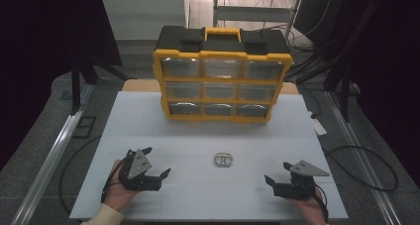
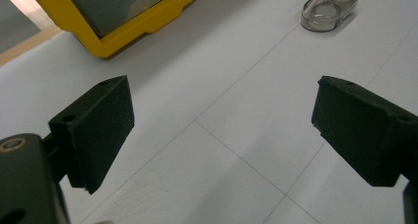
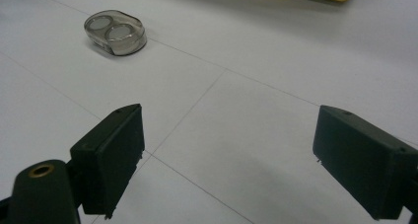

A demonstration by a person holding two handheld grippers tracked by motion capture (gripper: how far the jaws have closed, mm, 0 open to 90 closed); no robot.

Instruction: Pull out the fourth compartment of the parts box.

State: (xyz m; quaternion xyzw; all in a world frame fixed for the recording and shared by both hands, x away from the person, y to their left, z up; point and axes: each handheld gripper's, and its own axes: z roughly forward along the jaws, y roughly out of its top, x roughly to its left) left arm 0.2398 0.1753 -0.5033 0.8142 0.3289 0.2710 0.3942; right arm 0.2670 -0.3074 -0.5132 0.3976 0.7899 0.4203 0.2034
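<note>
White table (image 1: 163, 126) spreading under everything, marked with thin seam lines, dark room and grey floor around it.

Nearest the person: two grippers, one in each hand, both resting low at the near edge. Left gripper (image 1: 154, 176) sitting near-left of the small clear case (image 1: 223, 159), jaws spread wide, gripping nothing. Right gripper (image 1: 275, 182) sitting near-right of that case, jaws likewise wide apart and empty. Bare table showing between the pads in both gripper views.

Farther on: one small clear case (image 2: 329, 8) lying flat, alone, roughly midway between the two grippers and a little beyond them, well apart from both. Two round pale discs showing through its top in the right gripper view (image 3: 115, 32).

Farthest: one yellow and black drawer cabinet (image 1: 223, 81) standing upright beyond the case, near the far edge, with nine clear drawers in three rows of three, all looking shut.

Step in hand, by judgement: getting ready, nothing yet reached for. Next move likely calling for one gripper travelling forward and inward to the case, lowering with jaws straddling its narrow sides, then closing gently, the case being low and smooth and probably prone to sliding.
</note>
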